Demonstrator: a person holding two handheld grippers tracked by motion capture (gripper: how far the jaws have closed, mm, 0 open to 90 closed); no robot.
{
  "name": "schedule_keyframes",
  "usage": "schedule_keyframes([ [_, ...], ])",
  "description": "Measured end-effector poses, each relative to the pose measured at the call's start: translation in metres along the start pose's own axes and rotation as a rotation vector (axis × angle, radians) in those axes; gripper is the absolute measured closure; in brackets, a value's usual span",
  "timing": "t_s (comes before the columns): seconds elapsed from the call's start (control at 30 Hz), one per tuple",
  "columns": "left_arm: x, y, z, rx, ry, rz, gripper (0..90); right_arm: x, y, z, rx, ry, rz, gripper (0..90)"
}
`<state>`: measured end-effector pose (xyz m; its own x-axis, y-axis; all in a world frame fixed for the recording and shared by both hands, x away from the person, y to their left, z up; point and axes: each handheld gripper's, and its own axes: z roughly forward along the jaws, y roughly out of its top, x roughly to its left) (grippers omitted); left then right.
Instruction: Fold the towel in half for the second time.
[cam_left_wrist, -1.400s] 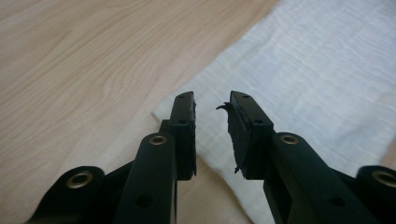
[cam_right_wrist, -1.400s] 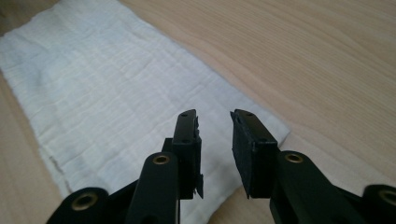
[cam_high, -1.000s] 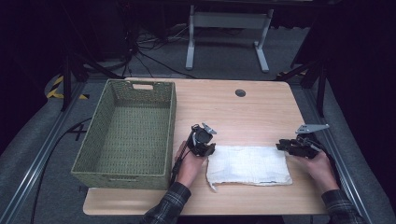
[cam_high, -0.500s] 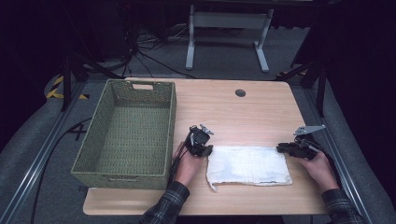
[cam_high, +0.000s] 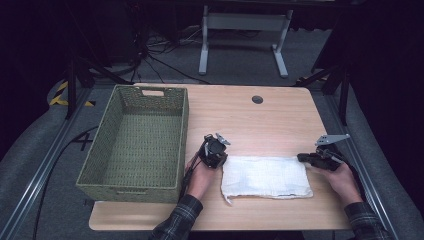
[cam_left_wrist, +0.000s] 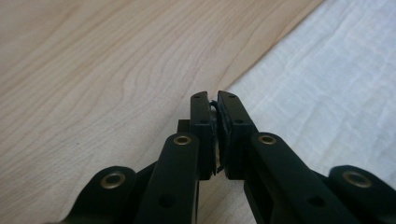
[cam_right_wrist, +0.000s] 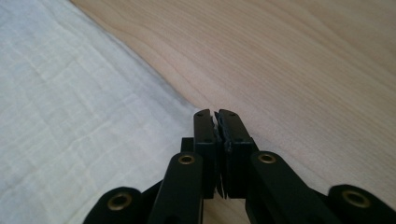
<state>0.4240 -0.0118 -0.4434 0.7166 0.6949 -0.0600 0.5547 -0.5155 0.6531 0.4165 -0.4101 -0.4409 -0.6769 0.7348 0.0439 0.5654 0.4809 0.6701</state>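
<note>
Cloth (cam_high: 265, 176): white, lying flat on the near middle of the bench (cam_high: 260, 125).
Left claw (cam_left_wrist: 215, 100): jaws just closed, pressed together at the cloth's left edge; whether fabric is caught, cannot tell.
Right claw (cam_right_wrist: 215, 114): jaws just closed, pressed together at the cloth's right edge.
Basket (cam_high: 131, 186): green wicker, left.
Writing: none readable.

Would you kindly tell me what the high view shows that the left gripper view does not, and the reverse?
High view: the green basket, the right claw at the right end of the cloth, and the whole table.
Left gripper view: up close, the left claw with its jaws together at the cloth's edge; whether cloth is pinched is unclear. Both claws have just been closing.
Shared: the cloth, the table, the left claw.
</note>
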Motion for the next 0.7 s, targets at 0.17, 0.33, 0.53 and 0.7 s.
schedule_keyframes([
  [0.17,-0.002,0.004,-0.017,-0.084,0.010,-0.017,85.8,0.001,0.008,-0.016,-0.070,-0.034,-0.020,87.1],
  [0.33,-0.007,0.008,-0.031,-0.130,0.022,0.012,85.8,0.005,0.014,-0.033,-0.145,-0.057,-0.037,87.1],
  [0.53,-0.016,0.003,-0.043,-0.151,-0.003,0.022,85.7,0.013,0.008,-0.040,-0.161,-0.042,-0.051,87.0],
  [0.7,-0.024,-0.003,-0.050,-0.149,-0.010,0.049,85.7,0.022,-0.003,-0.047,-0.152,-0.031,-0.070,87.0],
])
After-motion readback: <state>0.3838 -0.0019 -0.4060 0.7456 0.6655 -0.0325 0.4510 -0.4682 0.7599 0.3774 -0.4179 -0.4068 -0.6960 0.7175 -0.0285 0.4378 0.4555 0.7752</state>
